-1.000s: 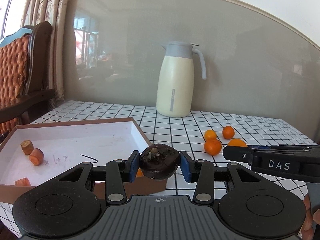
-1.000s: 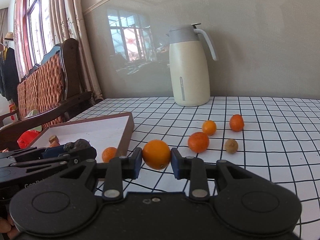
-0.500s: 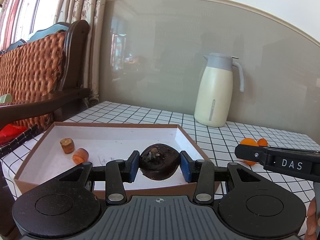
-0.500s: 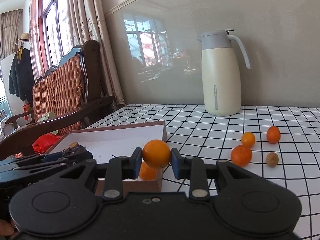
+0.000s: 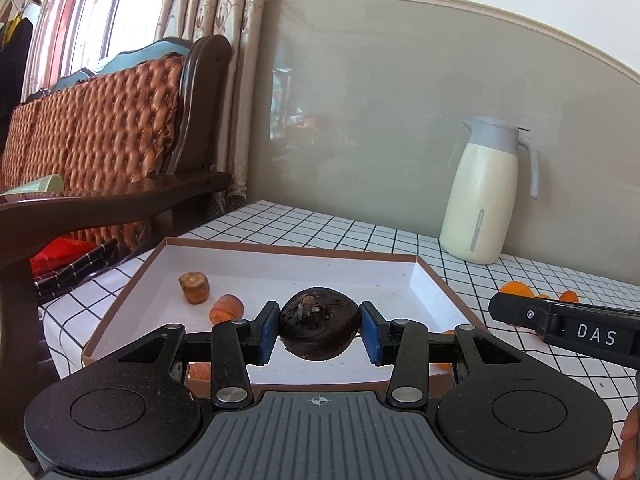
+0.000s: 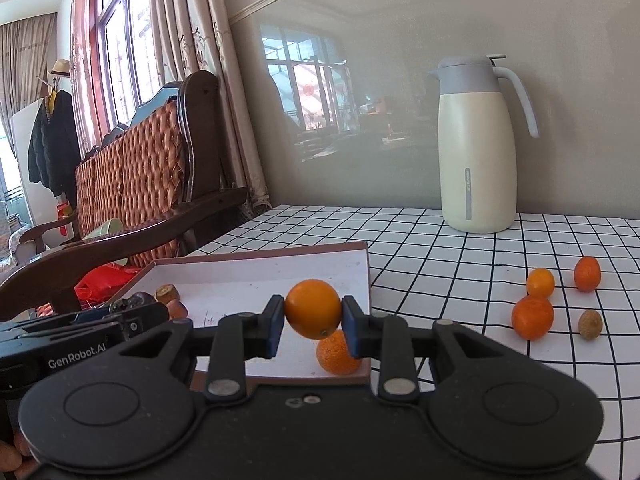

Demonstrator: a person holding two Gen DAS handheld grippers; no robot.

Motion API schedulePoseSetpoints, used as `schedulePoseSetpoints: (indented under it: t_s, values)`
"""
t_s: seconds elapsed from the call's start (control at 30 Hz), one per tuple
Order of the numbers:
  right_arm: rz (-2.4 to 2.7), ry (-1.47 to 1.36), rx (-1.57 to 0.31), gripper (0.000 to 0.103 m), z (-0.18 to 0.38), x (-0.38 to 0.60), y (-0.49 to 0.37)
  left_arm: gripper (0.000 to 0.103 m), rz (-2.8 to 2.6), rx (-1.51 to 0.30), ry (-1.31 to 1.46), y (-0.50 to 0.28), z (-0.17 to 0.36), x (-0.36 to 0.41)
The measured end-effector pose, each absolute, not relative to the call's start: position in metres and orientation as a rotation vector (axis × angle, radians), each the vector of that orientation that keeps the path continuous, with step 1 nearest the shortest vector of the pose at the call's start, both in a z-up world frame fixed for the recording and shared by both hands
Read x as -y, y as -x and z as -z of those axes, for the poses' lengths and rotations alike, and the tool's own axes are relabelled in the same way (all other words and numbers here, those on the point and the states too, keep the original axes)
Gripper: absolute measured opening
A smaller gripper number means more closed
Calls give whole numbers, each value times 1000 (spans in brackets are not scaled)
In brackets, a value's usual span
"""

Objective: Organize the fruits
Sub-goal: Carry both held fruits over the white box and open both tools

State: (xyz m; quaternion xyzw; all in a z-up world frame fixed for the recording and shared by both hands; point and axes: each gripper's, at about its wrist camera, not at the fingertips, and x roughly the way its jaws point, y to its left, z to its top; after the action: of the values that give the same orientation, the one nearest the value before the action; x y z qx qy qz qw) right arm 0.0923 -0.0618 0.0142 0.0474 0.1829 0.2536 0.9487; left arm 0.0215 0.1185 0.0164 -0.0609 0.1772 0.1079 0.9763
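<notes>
Roughly halfway, judging by the spread. Box (image 5: 434, 288) just under and ahead of both claws, holding carrot chunks (image 5: 194, 288) and one orange (image 6: 338, 354). Left claw (image 5: 319, 330) pinching dark fruit (image 5: 319, 326); right claw (image 6: 313, 320) pinching orange fruit (image 6: 313, 309). Loose fruits (image 6: 532, 317) waiting right of right claw.

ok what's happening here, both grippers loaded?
Yes. A person is sorting fruit into a shallow box on the checked table. The left gripper is shut on a dark fruit, the right gripper on an orange; both hover at the box's near edge. The box already holds a few pieces. Four small fruits remain on the table, near the jug.
</notes>
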Motion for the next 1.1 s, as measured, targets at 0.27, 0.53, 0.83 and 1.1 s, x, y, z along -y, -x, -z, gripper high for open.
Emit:
schedulePoseSetpoints:
  t_s: [0.27,0.53,0.83,1.1]
  values:
    - [-526,-86,-367,22,-14,46,-94,43,-249,-368,142,-21,-13,-132]
    - [-526,-71,-360,22,-13,36,-95,43,-264,-363,148,-23,-12,-139]
    - [-509,-73,-362,22,-13,31,-100,43,-298,-362,155,-27,-12,-149]
    - [-482,-87,-389,22,-9,28,-113,43,-348,-365,156,-35,-9,-162]
